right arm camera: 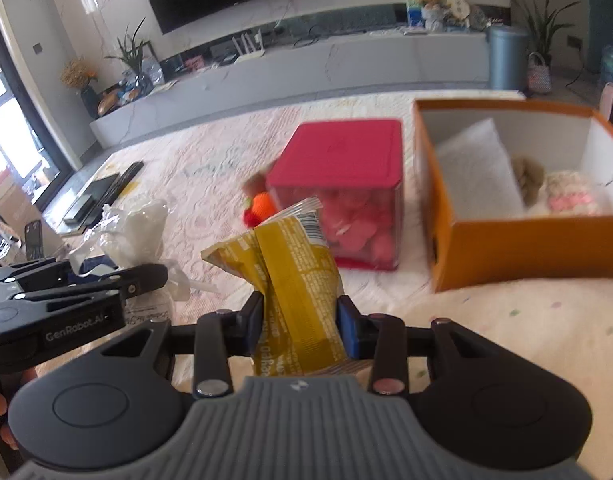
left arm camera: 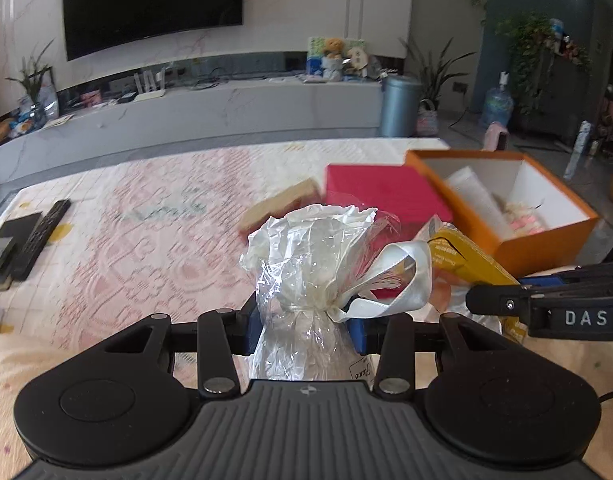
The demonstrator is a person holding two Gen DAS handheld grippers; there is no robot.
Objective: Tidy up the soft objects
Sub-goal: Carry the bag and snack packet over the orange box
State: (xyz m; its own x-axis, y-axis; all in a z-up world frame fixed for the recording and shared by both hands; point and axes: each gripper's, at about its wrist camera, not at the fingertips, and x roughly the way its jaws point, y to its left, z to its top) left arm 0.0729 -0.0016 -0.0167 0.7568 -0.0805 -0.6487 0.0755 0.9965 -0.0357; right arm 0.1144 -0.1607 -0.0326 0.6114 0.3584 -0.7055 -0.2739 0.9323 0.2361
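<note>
My left gripper [left arm camera: 304,326] is shut on a clear crinkled cellophane bag [left arm camera: 306,272] tied with a white ribbon, held above the bed. My right gripper [right arm camera: 300,326] is shut on a yellow snack packet [right arm camera: 294,280], also lifted. The packet shows in the left wrist view [left arm camera: 466,260], and the bag in the right wrist view [right arm camera: 134,232]. An open orange box [right arm camera: 522,248] stands ahead on the right; inside lie a white pillow [right arm camera: 478,168] and a pink-and-cream knitted toy [right arm camera: 570,196].
A clear box with a red lid [right arm camera: 346,156], holding pink pieces, stands left of the orange box. A small orange-and-red toy [right arm camera: 260,208] lies beside it. A remote and dark books [left arm camera: 30,236] lie at the bed's left edge. A TV cabinet runs behind.
</note>
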